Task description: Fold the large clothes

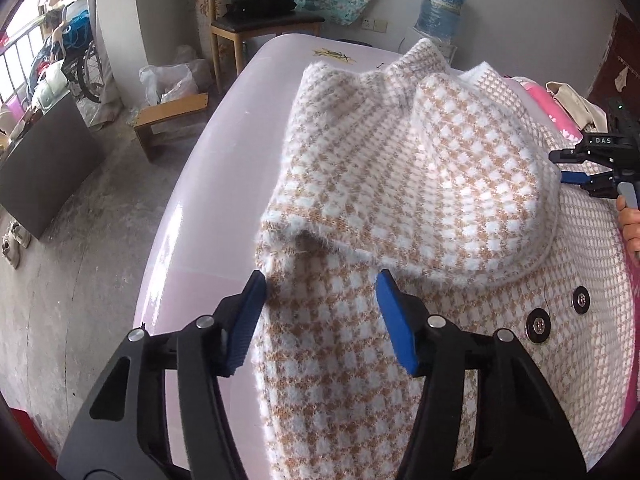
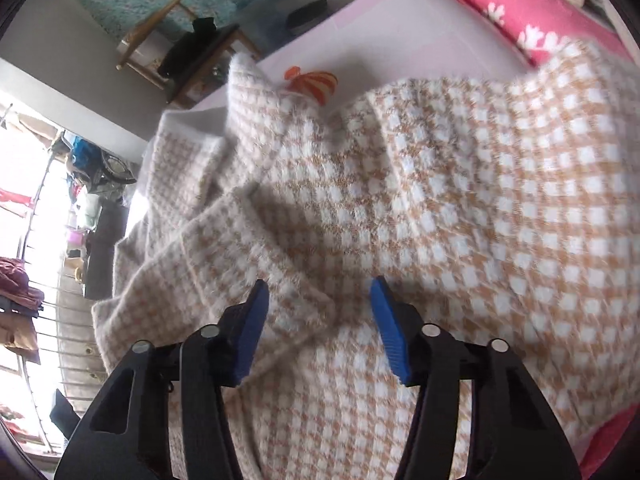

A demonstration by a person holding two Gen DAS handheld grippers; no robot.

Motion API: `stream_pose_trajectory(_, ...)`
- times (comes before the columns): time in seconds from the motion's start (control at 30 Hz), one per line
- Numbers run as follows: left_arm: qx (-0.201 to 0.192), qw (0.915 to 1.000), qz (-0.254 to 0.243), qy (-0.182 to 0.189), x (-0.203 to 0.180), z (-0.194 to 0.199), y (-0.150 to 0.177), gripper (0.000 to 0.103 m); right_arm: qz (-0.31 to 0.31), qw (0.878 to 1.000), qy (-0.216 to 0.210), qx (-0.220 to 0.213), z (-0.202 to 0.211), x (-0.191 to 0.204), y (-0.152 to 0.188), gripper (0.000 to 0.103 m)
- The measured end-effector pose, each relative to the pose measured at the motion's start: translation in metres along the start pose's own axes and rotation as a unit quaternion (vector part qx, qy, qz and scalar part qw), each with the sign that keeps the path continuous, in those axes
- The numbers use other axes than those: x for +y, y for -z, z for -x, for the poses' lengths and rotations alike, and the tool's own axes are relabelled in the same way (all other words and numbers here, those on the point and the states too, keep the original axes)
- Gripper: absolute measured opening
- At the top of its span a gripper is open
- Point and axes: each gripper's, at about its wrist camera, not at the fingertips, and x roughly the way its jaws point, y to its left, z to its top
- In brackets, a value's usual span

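While checked coat (image 1: 420, 184) lay half-folded on counter (image 1: 208, 216), left tongs (image 1: 320, 312) and right tongs (image 2: 316, 320) were held agape, nothing gripped, likely for regrasp.

Your left tool (image 1: 322, 280) has its two blue fingers (image 1: 394, 316) spread wide, nothing between them. Your right tool (image 2: 318, 286) is likewise spread apart and grips nothing. Seen from the left wrist, your right hand (image 1: 630, 220) holds its tool at the far right edge.
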Motion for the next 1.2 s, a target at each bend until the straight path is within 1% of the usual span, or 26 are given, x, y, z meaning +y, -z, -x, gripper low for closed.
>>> stream_pose_trajectory(0.03, 0.000, 1.0000, 0.004, 0.002, 0.003, 0.000, 0.000, 0.049, 0.010, 1.000, 0.007, -0.001, -0.001, 0.004, 0.001, 0.043)
stream_pose_trajectory(0.1, 0.000, 1.0000, 0.005, 0.004, 0.005, 0.000, 0.000, 0.048, 0.022, 1.000, 0.008, 0.005, -0.003, 0.010, 0.004, 0.024)
stream_pose_trajectory(0.13, 0.000, 1.0000, 0.006, 0.002, 0.007, -0.001, 0.002, 0.046, 0.030, 0.999, 0.018, 0.002, -0.004, 0.014, 0.005, 0.020)
stream_pose_trajectory(0.2, -0.001, 1.0000, 0.008, 0.001, 0.009, -0.003, -0.001, 0.045, 0.055, 0.998, 0.038, -0.014, 0.002, 0.025, 0.008, 0.013)
stream_pose_trajectory(0.27, -0.004, 0.9999, 0.013, 0.000, 0.010, -0.003, -0.001, 0.045, 0.075, 0.995, 0.039, -0.044, 0.024, 0.037, 0.013, 0.011)
stream_pose_trajectory(0.4, 0.001, 0.9998, 0.020, -0.007, 0.013, -0.008, -0.003, 0.043, 0.107, 0.987, 0.012, -0.118, 0.092, 0.059, 0.035, 0.010)
stream_pose_trajectory(0.47, 0.001, 0.9997, 0.024, -0.007, 0.015, -0.008, -0.003, 0.041, 0.106, 0.983, 0.015, -0.150, 0.121, 0.057, 0.048, 0.010)
stream_pose_trajectory(0.53, 0.002, 0.9996, 0.026, -0.008, 0.016, -0.008, -0.004, 0.040, 0.085, 0.983, 0.024, -0.161, 0.137, 0.039, 0.065, 0.010)
stream_pose_trajectory(0.6, 0.004, 0.9995, 0.030, -0.010, 0.017, -0.008, -0.005, 0.039, 0.068, 0.986, 0.035, -0.147, 0.134, 0.021, 0.078, 0.010)
stream_pose_trajectory(0.67, 0.006, 0.9994, 0.031, -0.011, 0.017, -0.007, -0.006, 0.038, 0.055, 0.992, 0.050, -0.103, 0.112, 0.003, 0.088, 0.011)
stream_pose_trajectory(0.7, 0.008, 0.9994, 0.031, -0.013, 0.017, -0.007, -0.007, 0.038, 0.050, 0.994, 0.056, -0.079, 0.102, -0.004, 0.090, 0.014)
stream_pose_trajectory(0.77, 0.010, 0.9993, 0.031, -0.017, 0.017, -0.007, -0.011, 0.038, 0.041, 0.996, 0.058, -0.060, 0.094, -0.020, 0.094, 0.016)
stream_pose_trajectory(0.8, 0.009, 0.9993, 0.031, -0.017, 0.017, -0.005, -0.012, 0.038, 0.041, 0.996, 0.054, -0.058, 0.093, -0.022, 0.094, 0.022)
stream_pose_trajectory(0.83, 0.008, 0.9993, 0.029, -0.020, 0.016, -0.004, -0.014, 0.038, 0.041, 0.996, 0.046, -0.060, 0.094, -0.024, 0.093, 0.034)
stream_pose_trajectory(0.9, 0.006, 0.9994, 0.020, -0.027, 0.014, -0.003, -0.018, 0.038, 0.045, 0.996, 0.040, -0.062, 0.093, -0.026, 0.089, 0.047)
stream_pose_trajectory(1.0, 0.017, 0.9983, -0.015, -0.053, 0.006, -0.010, -0.025, 0.039, 0.051, 0.997, 0.047, -0.042, 0.081, -0.027, 0.078, 0.048)
stream_pose_trajectory(1.03, 0.021, 0.9980, -0.020, -0.056, 0.006, -0.013, -0.026, 0.038, 0.050, 0.997, 0.052, -0.030, 0.073, -0.027, 0.073, 0.048)
stream_pose_trajectory(1.1, 0.025, 0.9976, -0.028, -0.059, 0.005, -0.017, -0.027, 0.038, 0.057, 0.996, 0.064, -0.021, 0.066, -0.024, 0.071, 0.048)
stream_pose_trajectory(1.2, 0.015, 0.9969, -0.036, -0.069, 0.004, -0.019, -0.030, 0.039, 0.076, 0.994, 0.077, -0.014, 0.054, -0.018, 0.066, 0.047)
